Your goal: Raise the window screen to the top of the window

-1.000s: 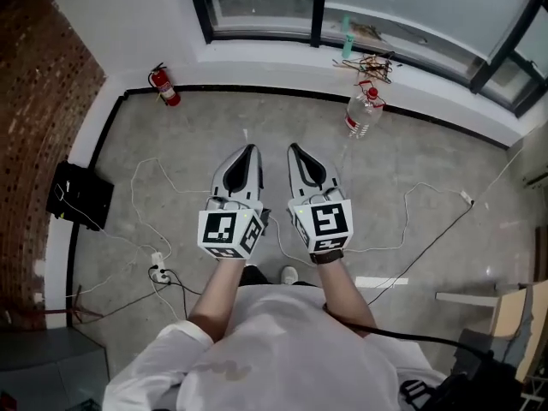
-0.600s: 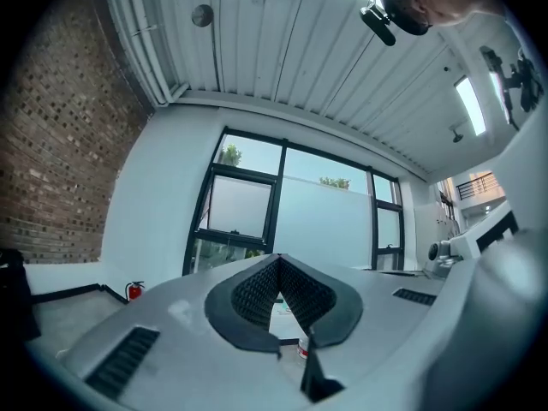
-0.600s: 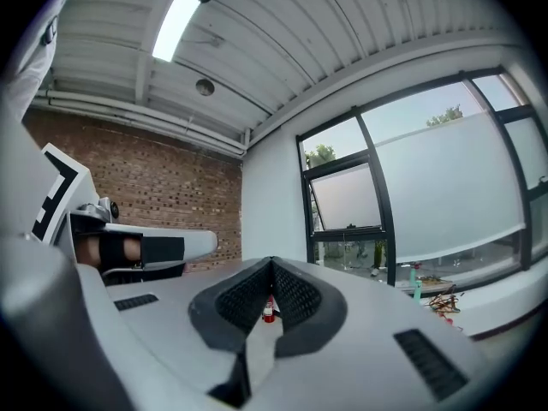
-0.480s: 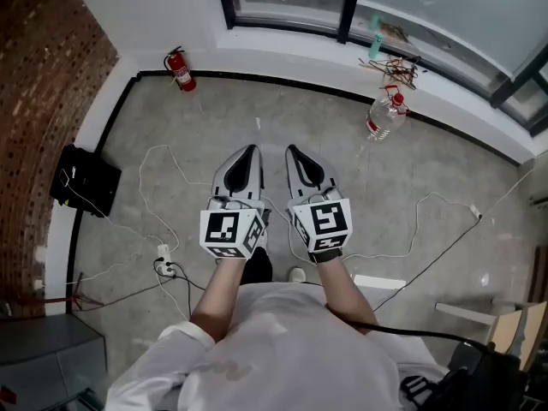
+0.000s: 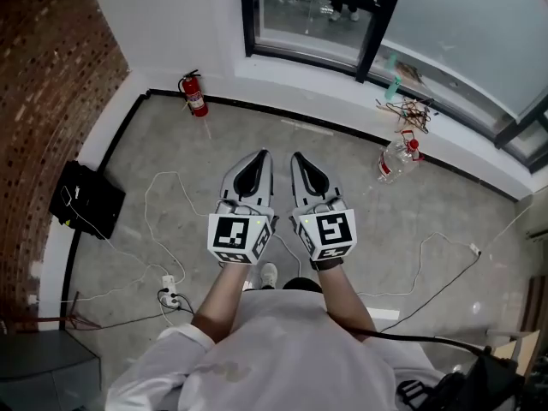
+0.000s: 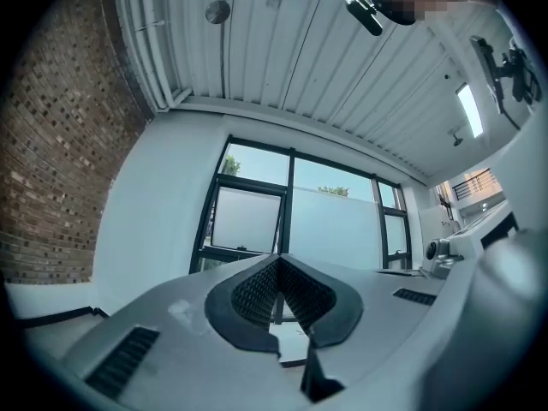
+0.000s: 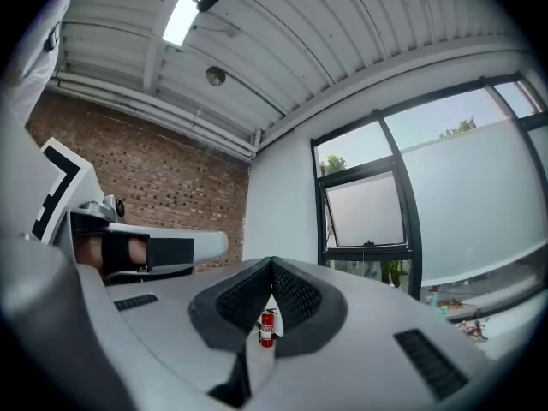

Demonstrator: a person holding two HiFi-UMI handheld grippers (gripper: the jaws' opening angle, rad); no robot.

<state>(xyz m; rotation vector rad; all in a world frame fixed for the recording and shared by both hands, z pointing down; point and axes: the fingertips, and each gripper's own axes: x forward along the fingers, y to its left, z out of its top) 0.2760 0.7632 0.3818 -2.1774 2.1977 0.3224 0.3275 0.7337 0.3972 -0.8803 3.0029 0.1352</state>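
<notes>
Grey concrete floor is spreading out under the person, who is standing well back from the window and holding both grippers roughly level, side by side and nearly touching, in front of the chest.

The left gripper is closed, its ribbed black pads meeting at the tip with nothing between them; the right gripper is closed and empty in the same way, and only the far-off fire extinguisher is showing through the small gap below its pads in the right gripper view. Both are pointing toward the window wall, and neither is touching anything.

The window screen is hanging as a pale, translucent sheet over the lower part of the wide middle pane; its top edge is sitting below the top of the dark frame, so a strip of sky and treetops is showing above it. A smaller frosted sash is sitting in the pane to its left.

Along the white sill a tangle of wires is lying; a clear plastic bottle with a red cap is lying on the floor just below it. The fire extinguisher is standing against the wall near the corner, where the brick wall is running down the left side; a black box is resting at its foot, and white cables are trailing across the floor to a power strip.
</notes>
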